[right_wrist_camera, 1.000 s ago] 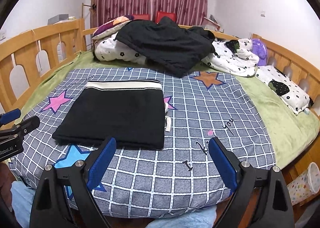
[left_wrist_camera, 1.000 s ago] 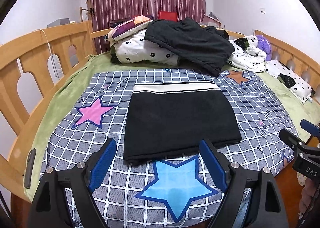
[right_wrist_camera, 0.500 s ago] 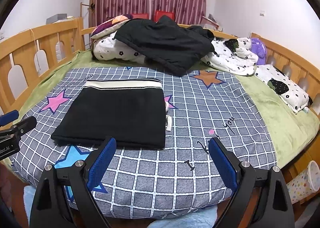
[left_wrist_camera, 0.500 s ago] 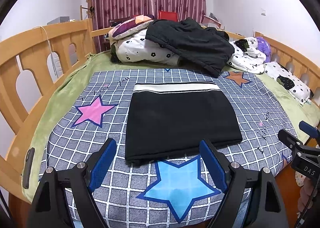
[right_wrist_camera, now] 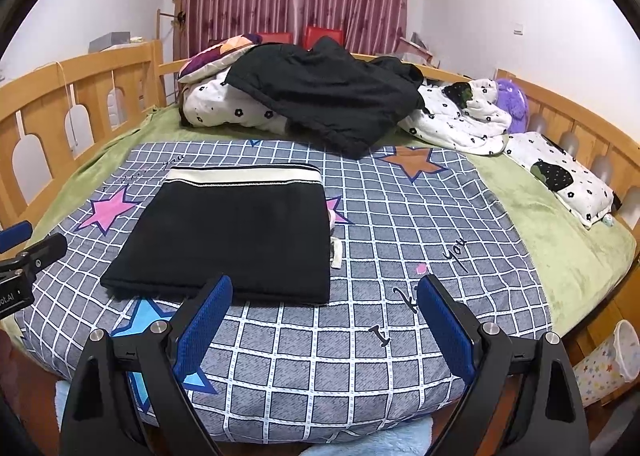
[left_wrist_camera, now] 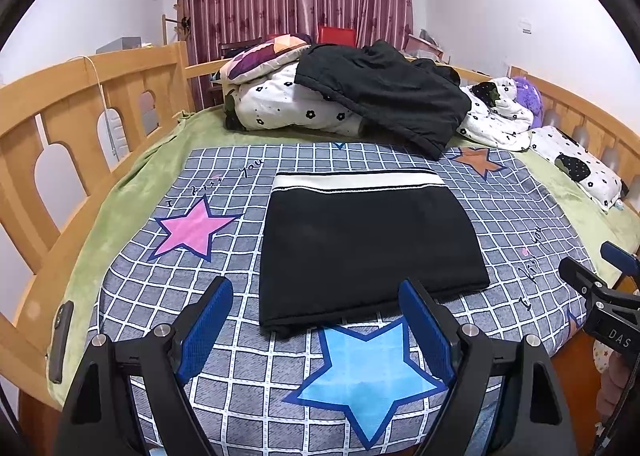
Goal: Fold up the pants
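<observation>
Black pants point(left_wrist_camera: 360, 244) point(right_wrist_camera: 236, 240) lie folded into a flat rectangle on the checked star sheet, their white waistband at the far edge. A white drawstring end point(right_wrist_camera: 336, 252) sticks out on their right side. My left gripper point(left_wrist_camera: 316, 312) hovers open just short of the pants' near edge, nothing between its blue pads. My right gripper point(right_wrist_camera: 324, 312) is open too, over bare sheet to the right of the pants' near right corner. Each gripper's tip shows at the edge of the other's view.
A black jacket point(left_wrist_camera: 384, 96) lies over flowered bedding point(left_wrist_camera: 288, 108) at the far end. A flowered pillow point(right_wrist_camera: 560, 176) sits at the right rail. Wooden rails point(left_wrist_camera: 80, 104) border both sides. A dark phone point(left_wrist_camera: 60, 340) lies at the left edge; a patterned bin point(right_wrist_camera: 604, 364) stands below right.
</observation>
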Demonstrator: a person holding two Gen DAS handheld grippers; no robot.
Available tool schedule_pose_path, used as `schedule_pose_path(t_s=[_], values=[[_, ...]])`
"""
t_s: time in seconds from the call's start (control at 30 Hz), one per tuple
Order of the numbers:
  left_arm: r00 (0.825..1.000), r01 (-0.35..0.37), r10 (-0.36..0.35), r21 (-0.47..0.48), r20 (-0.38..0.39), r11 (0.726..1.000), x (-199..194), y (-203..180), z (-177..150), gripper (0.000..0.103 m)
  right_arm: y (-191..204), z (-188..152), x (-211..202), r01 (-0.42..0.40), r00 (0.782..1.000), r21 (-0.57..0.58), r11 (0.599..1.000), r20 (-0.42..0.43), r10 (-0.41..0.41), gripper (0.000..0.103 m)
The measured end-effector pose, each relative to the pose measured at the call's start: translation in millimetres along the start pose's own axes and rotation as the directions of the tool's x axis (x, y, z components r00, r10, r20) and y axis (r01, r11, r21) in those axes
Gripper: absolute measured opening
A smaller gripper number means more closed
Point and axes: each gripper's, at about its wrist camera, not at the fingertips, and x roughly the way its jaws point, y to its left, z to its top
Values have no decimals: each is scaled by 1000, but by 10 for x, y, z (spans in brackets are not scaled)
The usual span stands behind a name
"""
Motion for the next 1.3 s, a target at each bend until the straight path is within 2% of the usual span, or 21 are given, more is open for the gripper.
schedule_pose_path(t_s=[0.17,1.3], values=[[1000,-13,13,1,0,1000,-2,25,9,84,17,10,39,-31,1000,11,999,0,31,93],[999,-18,17,33,33,999,91,-148,212,84,-72,180,178,-22,1000,-12,1000,4,22,93]])
